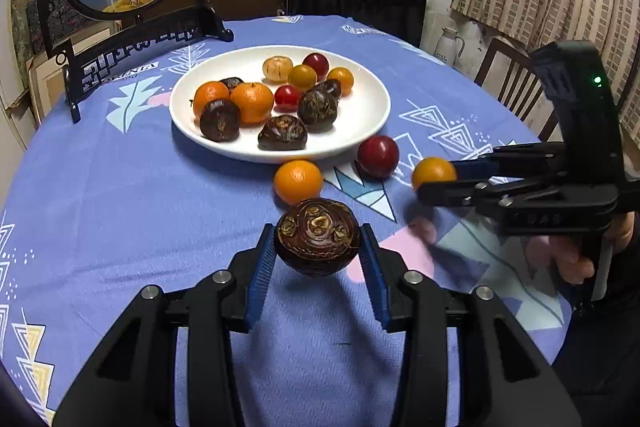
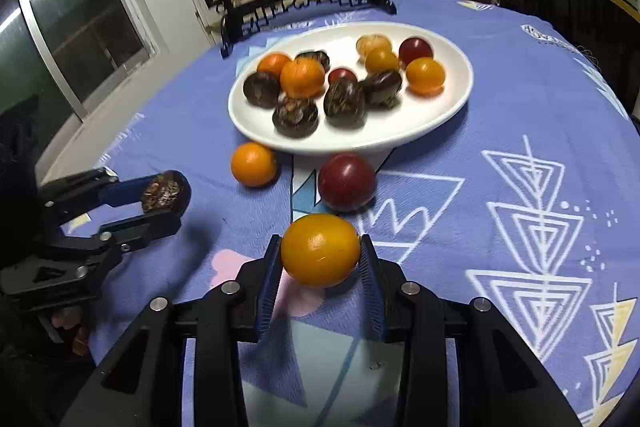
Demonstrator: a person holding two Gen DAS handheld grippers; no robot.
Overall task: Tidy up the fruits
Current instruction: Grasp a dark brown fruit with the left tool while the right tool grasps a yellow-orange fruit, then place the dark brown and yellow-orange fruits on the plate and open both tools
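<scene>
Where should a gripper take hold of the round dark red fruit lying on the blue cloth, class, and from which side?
Grip the round dark red fruit across its widest middle, coming from above. The white plate sits close behind it and the small orange fruit lies to one side, so a level approach looks crowded.

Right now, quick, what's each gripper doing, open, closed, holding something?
Left gripper: closed on a dark brown water chestnut, lifted off the tablecloth.
Right gripper: closed on a yellow-orange fruit.
</scene>
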